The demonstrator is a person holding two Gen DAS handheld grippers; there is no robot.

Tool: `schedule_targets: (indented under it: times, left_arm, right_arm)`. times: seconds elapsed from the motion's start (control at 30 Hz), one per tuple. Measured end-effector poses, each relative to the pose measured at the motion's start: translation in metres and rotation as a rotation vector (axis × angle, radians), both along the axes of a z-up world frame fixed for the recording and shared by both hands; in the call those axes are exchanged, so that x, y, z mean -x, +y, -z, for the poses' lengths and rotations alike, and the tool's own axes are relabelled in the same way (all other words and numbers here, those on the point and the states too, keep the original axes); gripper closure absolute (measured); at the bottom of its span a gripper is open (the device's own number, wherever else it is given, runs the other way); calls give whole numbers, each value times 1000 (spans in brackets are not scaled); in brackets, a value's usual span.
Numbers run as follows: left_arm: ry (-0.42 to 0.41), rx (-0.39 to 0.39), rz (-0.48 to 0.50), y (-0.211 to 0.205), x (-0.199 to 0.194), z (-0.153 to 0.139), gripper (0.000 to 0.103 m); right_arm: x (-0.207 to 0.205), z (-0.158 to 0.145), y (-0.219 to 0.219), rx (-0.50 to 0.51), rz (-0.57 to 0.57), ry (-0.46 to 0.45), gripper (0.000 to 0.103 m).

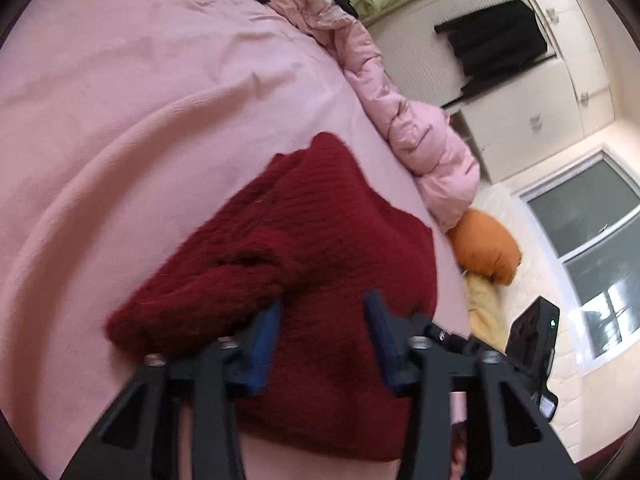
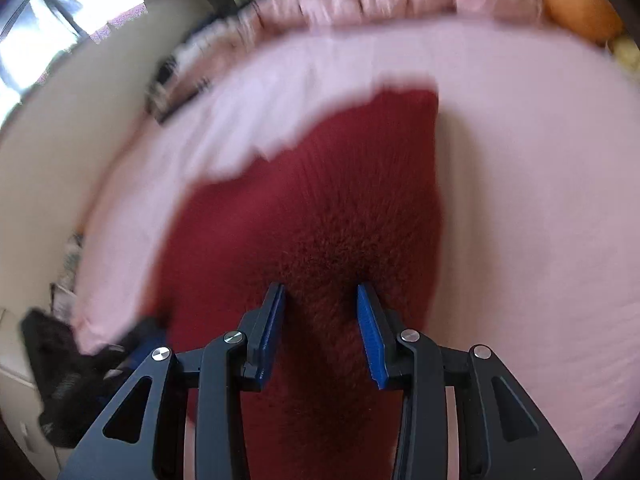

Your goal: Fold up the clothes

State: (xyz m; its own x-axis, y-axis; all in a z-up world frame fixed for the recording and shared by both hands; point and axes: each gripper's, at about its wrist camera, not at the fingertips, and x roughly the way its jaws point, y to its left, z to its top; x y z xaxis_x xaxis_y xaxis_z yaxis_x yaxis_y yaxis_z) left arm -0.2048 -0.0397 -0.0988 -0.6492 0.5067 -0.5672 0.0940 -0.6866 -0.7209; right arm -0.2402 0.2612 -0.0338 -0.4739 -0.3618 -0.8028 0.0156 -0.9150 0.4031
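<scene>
A dark red knitted sweater (image 1: 304, 240) lies on the pink bed sheet (image 1: 140, 100), with one part folded over itself at the left. My left gripper (image 1: 322, 308) hovers just over the sweater, open, its blue pads apart with only knit showing between them. In the right wrist view the same red sweater (image 2: 320, 200) spreads over the pink sheet (image 2: 520, 160). My right gripper (image 2: 320, 300) is open too, close above the sweater's middle, nothing clamped between its pads. The right wrist view is motion-blurred.
A pink puffer jacket (image 1: 400, 112) lies bunched along the bed's far side, with an orange cushion (image 1: 486, 246) and a yellow cloth (image 1: 486, 308) beside it. White cupboards (image 1: 540, 120), a dark hanging garment (image 1: 496, 36) and a window (image 1: 592, 232) stand beyond. Dark clothes (image 2: 68, 368) lie off the bed's edge.
</scene>
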Motion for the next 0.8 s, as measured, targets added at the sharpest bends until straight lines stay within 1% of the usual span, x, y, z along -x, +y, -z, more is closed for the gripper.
schedule_targets:
  times: [0.07, 0.13, 0.2, 0.27, 0.37, 0.47, 0.5, 0.53, 0.6, 0.67, 0.7, 0.73, 0.77, 0.8]
  left_arm:
    - [-2, 44, 0, -2, -3, 2, 85]
    - [4, 60, -3, -2, -6, 3, 85]
    - [12, 95, -3, 2, -8, 0, 85]
    - [19, 120, 3, 5, -10, -2, 85]
    - [21, 116, 1, 9, 0, -4, 85]
    - [25, 102, 3, 8, 1, -3, 85]
    - [26, 104, 5, 10, 1, -3, 85]
    - [27, 106, 7, 11, 2, -4, 85]
    - [31, 117, 11, 12, 2, -5, 85]
    - [32, 98, 12, 11, 2, -5, 85]
    - [32, 79, 12, 10, 1, -5, 82]
    - [34, 27, 6, 5, -2, -6, 80]
    - [35, -25, -1, 0, -5, -7, 70]
    - [36, -77, -8, -4, -8, -8, 53]
  right_arm:
    - [3, 4, 3, 22, 3, -19, 66]
    - [5, 8, 7, 44, 6, -38, 66]
    - [9, 12, 9, 63, 9, -56, 66]
    - [24, 10, 6, 38, 6, -63, 66]
    - [48, 9, 1, 0, 2, -74, 65]
    - [71, 9, -4, -37, -1, -90, 65]
    - [75, 21, -7, -51, 1, -117, 65]
    - [76, 29, -8, -62, 10, -100, 65]
    - [75, 29, -8, -64, 18, -84, 65]
    - [73, 29, -8, -66, 27, -67, 65]
    - [70, 28, -8, -67, 31, -56, 65]
    - [55, 19, -6, -62, 32, -22, 64]
    - [39, 10, -5, -58, 34, 11, 64]
    - [24, 1, -3, -54, 35, 44, 64]
